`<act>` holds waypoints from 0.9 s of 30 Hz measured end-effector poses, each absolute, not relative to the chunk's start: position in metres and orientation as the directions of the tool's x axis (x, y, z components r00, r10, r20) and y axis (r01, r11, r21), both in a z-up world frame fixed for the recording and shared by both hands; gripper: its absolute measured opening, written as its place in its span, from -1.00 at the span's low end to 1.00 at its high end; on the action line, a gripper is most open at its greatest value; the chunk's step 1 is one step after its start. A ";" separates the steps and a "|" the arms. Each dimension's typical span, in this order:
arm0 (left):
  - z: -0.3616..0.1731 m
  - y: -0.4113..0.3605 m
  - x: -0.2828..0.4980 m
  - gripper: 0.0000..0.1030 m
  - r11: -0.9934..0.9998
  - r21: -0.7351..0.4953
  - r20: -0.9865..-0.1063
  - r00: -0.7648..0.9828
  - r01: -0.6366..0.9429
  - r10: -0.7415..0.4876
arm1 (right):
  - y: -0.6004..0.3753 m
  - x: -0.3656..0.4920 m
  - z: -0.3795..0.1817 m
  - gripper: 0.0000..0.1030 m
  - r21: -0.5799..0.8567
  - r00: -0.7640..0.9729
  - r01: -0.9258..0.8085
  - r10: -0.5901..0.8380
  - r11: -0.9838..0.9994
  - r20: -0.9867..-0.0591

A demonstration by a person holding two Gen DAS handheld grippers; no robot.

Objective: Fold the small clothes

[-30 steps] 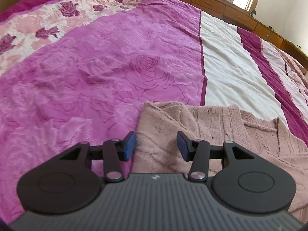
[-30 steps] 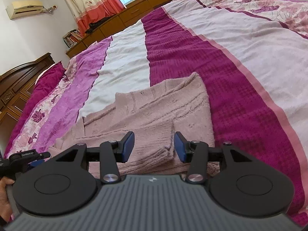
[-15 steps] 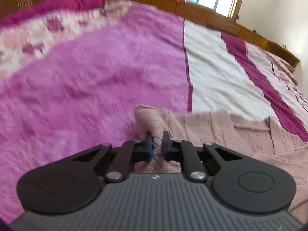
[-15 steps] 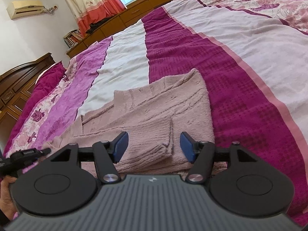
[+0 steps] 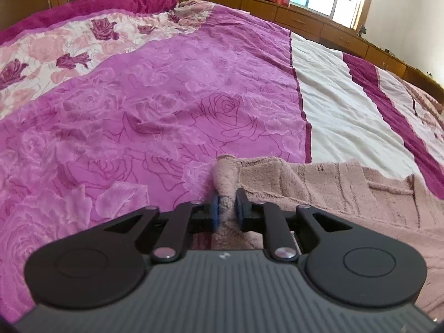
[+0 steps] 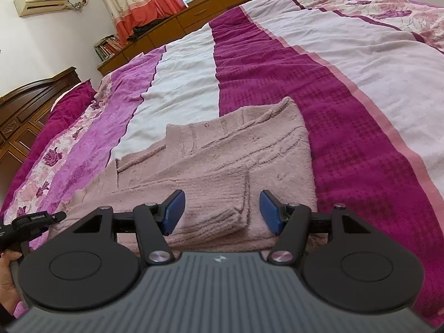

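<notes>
A fuzzy pale pink sweater (image 5: pixel 333 191) lies flat on the bed, partly folded. In the left wrist view my left gripper (image 5: pixel 227 209) pinches its near left corner, which stands bunched up between the blue pads; the jaws are opening slightly but still press the fabric. In the right wrist view the sweater (image 6: pixel 236 144) has one sleeve (image 6: pixel 211 194) folded across its body. My right gripper (image 6: pixel 222 211) hovers open just over the sleeve's cuff, pads apart on either side and not touching it. The left gripper's body (image 6: pixel 30 219) shows at the far left edge.
The bedspread (image 5: pixel 138 111) has magenta, white and rose-print stripes. A dark wooden headboard (image 6: pixel 33 97) stands at the left. Low wooden cabinets (image 6: pixel 222 0) run under the window with orange curtains. A person's hand (image 6: pixel 8 277) grips the left tool.
My left gripper went from open above the sweater's corner to closed on it, lifting the corner into a bunch. My right gripper's jaws widened and drew back slightly over the folded sleeve.
</notes>
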State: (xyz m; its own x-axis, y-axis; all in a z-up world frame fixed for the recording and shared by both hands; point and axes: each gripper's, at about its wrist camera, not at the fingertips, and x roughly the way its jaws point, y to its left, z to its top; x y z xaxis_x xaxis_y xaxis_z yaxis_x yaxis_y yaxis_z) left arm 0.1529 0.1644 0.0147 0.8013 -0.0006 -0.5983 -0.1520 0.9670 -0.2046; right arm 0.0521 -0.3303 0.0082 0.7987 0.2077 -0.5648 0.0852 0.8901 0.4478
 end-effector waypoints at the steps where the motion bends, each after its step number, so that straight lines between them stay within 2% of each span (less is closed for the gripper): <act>1: 0.017 0.166 0.151 -0.63 0.965 -0.210 -0.596 0.803 -0.159 0.002 | -0.330 0.055 0.007 0.30 0.449 0.797 0.088 0.207 0.889 -0.567; 5: 0.032 0.165 0.136 -0.63 0.963 -0.215 -0.572 0.820 -0.161 0.010 | -0.327 0.061 0.005 0.26 0.461 0.789 0.099 0.213 0.882 -0.576; 6: 0.036 0.164 0.133 -0.63 0.964 -0.215 -0.567 0.823 -0.159 0.009 | -0.325 0.062 0.006 0.10 0.455 0.788 0.099 0.209 0.885 -0.579; 7: 0.039 0.162 0.128 -0.63 0.965 -0.217 -0.560 0.828 -0.150 0.003 | -0.323 0.062 0.007 -0.13 0.446 0.786 0.088 0.214 0.891 -0.581; 8: 0.042 0.159 0.123 -0.63 0.967 -0.218 -0.554 0.832 -0.136 -0.008 | -0.320 0.062 0.008 -0.26 0.432 0.782 0.080 0.212 0.898 -0.586; 9: 0.044 0.156 0.119 -0.62 0.969 -0.217 -0.550 0.835 -0.120 -0.020 | -0.318 0.062 0.009 -0.52 0.419 0.780 0.074 0.209 0.905 -0.589; 11: 0.046 0.146 0.112 -0.62 0.975 -0.208 -0.549 0.834 -0.083 -0.046 | -0.313 0.061 0.014 -0.66 0.388 0.785 0.045 0.208 0.920 -0.583; 15: 0.037 0.129 0.106 -0.62 0.981 -0.189 -0.580 0.810 -0.028 -0.089 | -0.303 0.054 0.028 -0.68 0.272 0.832 0.008 0.144 0.962 -0.535; 18: 0.023 0.123 0.109 -0.62 0.988 -0.145 -0.619 0.784 -0.049 -0.052 | -0.303 0.060 0.021 -0.67 0.214 0.819 0.052 0.081 0.975 -0.569; 20: 0.015 0.123 0.109 -0.62 0.989 -0.130 -0.629 0.777 -0.065 -0.032 | -0.310 0.066 0.005 -0.65 0.217 0.787 0.106 0.051 0.970 -0.615; 22: 0.012 0.126 0.107 -0.61 0.989 -0.133 -0.625 0.780 -0.064 -0.034 | -0.317 0.065 -0.001 -0.63 0.262 0.798 0.102 0.078 0.960 -0.597; 27: 0.017 0.127 0.103 -0.62 0.987 -0.138 -0.634 0.773 -0.078 -0.028 | -0.316 0.063 0.003 -0.32 0.264 0.798 0.099 0.082 0.959 -0.596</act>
